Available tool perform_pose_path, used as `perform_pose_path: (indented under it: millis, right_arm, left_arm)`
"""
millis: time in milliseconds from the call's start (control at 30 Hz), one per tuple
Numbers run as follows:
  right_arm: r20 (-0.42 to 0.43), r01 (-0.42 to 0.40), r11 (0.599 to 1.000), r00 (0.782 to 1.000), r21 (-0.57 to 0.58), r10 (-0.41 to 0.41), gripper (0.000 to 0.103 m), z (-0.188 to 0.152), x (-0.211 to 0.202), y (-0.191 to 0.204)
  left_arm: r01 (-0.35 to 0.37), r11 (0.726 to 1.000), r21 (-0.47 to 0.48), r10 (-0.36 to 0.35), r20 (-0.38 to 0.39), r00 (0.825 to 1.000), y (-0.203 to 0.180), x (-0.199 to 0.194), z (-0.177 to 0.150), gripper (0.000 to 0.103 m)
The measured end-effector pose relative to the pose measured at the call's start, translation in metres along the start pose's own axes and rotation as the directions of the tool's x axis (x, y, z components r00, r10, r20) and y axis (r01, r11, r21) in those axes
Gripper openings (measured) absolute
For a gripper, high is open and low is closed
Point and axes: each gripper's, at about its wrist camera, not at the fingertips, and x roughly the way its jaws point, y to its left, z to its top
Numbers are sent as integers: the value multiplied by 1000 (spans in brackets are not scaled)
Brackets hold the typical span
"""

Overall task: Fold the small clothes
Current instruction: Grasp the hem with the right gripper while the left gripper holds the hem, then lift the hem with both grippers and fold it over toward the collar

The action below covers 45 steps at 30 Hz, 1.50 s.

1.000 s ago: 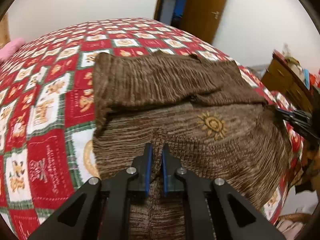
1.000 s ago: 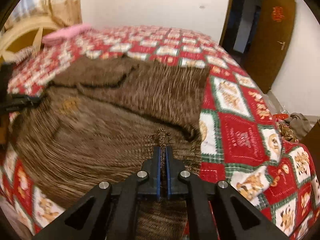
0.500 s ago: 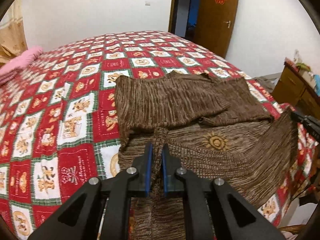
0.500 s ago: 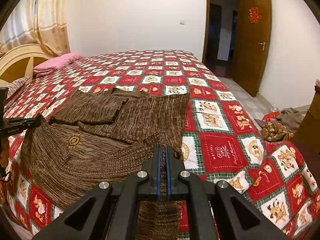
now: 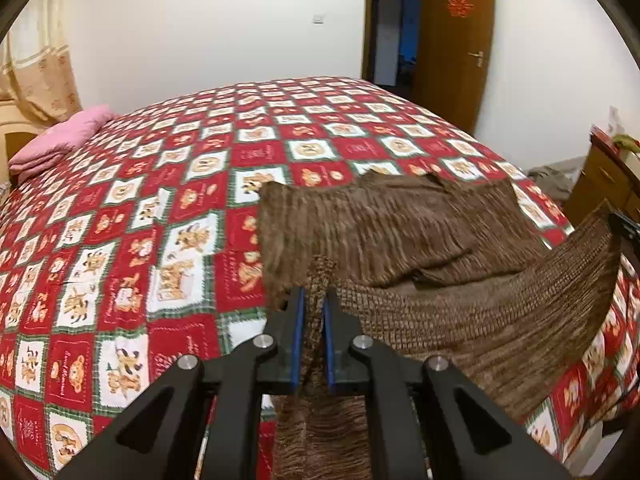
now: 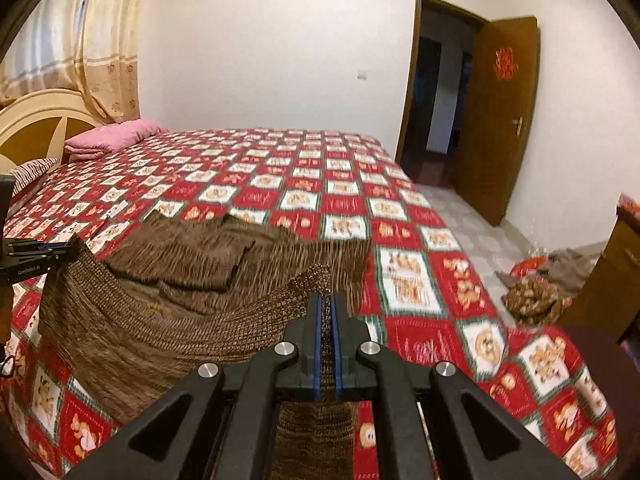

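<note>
- On the bed point(image 5: 168, 216): brown sweater point(image 5: 392, 232), sleeves already folded in.
- Left gripper point(image 5: 314, 312) and right gripper point(image 6: 327, 320) clamped on hem corners, lifted.
- Left to do: hem-to-collar fold, smoothing.

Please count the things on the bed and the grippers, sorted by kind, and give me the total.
Brown knitted sweater: 1
Pink folded blanket: 1
Red patterned bedspread: 1
Grippers: 2, the left gripper and the right gripper, each shut on the sweater's near edge
Total: 5
</note>
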Motion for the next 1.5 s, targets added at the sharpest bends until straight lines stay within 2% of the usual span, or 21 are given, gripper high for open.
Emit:
perform_pose_path:
  millis: [200, 533, 700, 967, 1233, 1400, 1500]
  right_arm:
    - [27, 8, 1000, 1000, -29, -7, 4, 21, 10, 6]
    - [74, 56, 996, 996, -63, -52, 3, 50, 30, 4]
    - [80, 93, 993, 993, -76, -87, 3, 60, 48, 1]
    - [42, 128, 988, 991, -88, -125, 3, 64, 88, -6]
    - [3, 171, 982, 985, -74, -172, 3, 70, 134, -19]
    - [-36, 211, 976, 976, -55, -213, 3, 66, 166, -31]
    - [-79, 256, 965, 963, -47, -259, 3, 55, 190, -41]
  left_arm:
    - [-26, 997, -79, 26, 7, 1000, 13, 5, 16, 8]
    - [-66, 991, -116, 72, 48, 996, 24, 10, 41, 8]
    - [-71, 986, -153, 78, 43, 996, 33, 25, 56, 8]
    - [-84, 978, -192, 90, 21, 996, 44, 59, 79, 8]
    - [-91, 978, -187, 94, 3, 996, 38, 101, 103, 8]
    - [-98, 978, -186, 96, -18, 995, 33, 130, 114, 8]
    - [-109, 981, -163, 105, -32, 994, 26, 151, 118, 8]
